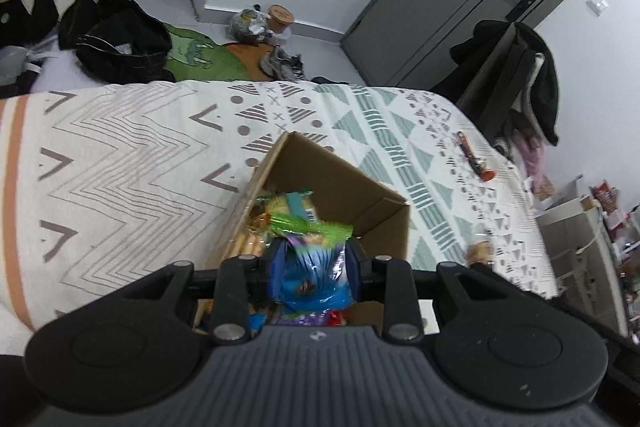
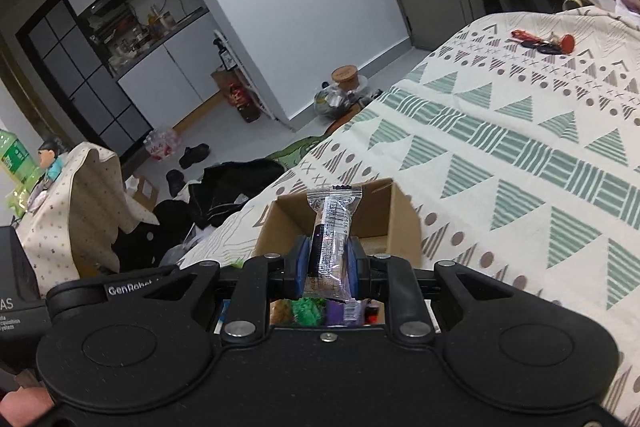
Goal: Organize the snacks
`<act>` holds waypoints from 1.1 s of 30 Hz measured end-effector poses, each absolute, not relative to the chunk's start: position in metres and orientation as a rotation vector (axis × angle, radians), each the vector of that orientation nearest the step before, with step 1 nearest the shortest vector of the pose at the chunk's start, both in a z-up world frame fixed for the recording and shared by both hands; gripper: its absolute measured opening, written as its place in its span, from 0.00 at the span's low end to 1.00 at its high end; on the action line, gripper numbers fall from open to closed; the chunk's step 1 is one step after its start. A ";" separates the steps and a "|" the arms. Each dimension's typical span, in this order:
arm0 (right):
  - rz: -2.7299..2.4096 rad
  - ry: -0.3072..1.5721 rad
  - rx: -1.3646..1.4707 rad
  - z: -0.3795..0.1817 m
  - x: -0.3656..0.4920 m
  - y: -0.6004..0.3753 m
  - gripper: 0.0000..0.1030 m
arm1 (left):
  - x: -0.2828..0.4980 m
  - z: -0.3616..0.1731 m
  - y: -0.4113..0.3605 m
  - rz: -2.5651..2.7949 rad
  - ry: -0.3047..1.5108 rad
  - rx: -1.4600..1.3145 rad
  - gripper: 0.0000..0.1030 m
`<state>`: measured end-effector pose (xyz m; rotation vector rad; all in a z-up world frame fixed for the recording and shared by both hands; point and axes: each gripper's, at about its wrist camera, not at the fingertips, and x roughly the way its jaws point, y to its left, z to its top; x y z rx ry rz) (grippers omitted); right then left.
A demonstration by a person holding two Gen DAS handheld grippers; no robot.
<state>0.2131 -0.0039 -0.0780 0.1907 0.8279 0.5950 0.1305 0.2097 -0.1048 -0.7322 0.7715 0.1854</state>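
Observation:
An open cardboard box (image 1: pixel 376 203) sits on the patterned bedspread, holding several snack packets, among them a green one (image 1: pixel 296 219). My left gripper (image 1: pixel 314 271) hangs over the box, shut on a blue and purple snack packet (image 1: pixel 312 283). In the right wrist view the same box (image 2: pixel 404 223) lies just ahead. My right gripper (image 2: pixel 328 267) is shut on a slim clear-wrapped snack bar (image 2: pixel 332 239) that stands upright between the blue pads. More packets show beneath the right gripper.
A bedspread (image 1: pixel 120 163) with zigzag and triangle print covers the bed. Keys with a red tag (image 2: pixel 548 45) lie near its far corner. A small round snack (image 1: pixel 480 251) rests right of the box. Black bags, shoes and clothes litter the floor beyond the bed edge.

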 end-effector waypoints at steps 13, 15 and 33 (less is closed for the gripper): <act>0.588 0.854 0.177 -0.080 0.212 0.006 0.43 | 0.124 -0.087 0.210 0.234 0.798 -0.727 0.75; 0.591 0.861 0.180 -0.078 0.210 0.004 0.46 | 0.118 -0.080 0.209 0.241 0.787 -0.722 0.79; 0.508 0.709 0.193 -0.021 0.159 -0.063 1.00 | 0.065 -0.021 0.170 0.218 0.734 -0.535 0.96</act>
